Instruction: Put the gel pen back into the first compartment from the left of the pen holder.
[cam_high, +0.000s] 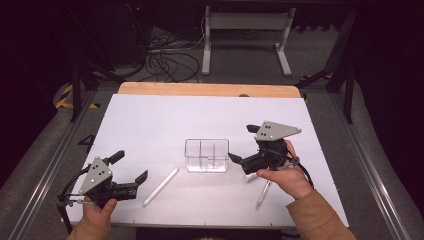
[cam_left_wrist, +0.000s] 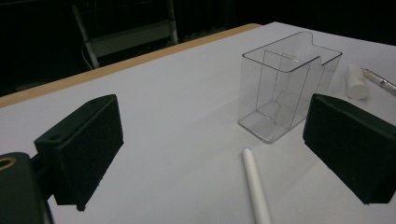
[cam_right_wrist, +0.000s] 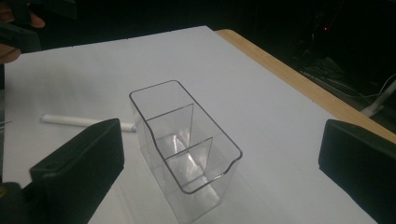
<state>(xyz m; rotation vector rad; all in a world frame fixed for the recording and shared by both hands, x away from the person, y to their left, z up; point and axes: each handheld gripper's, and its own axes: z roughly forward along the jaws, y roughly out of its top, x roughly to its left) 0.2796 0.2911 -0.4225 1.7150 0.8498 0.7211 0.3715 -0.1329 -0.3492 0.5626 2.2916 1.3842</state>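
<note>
clear plastic divided box (cam_high: 206, 155), slim white stick (cam_high: 160, 187) beside.

The table (cam_high: 150, 120) has a white top with a bare wooden strip along its far edge. Near the middle stands a clear organizer (cam_high: 206, 155), upright, split into compartments, all of them empty. To its front left lies a white stick (cam_high: 160, 187), angled, well apart from the organizer. To the front right lies a silvery pen (cam_high: 263, 194), and just beside it a short white piece (cam_left_wrist: 356, 81), seen in the left gripper view past the organizer.
</note>
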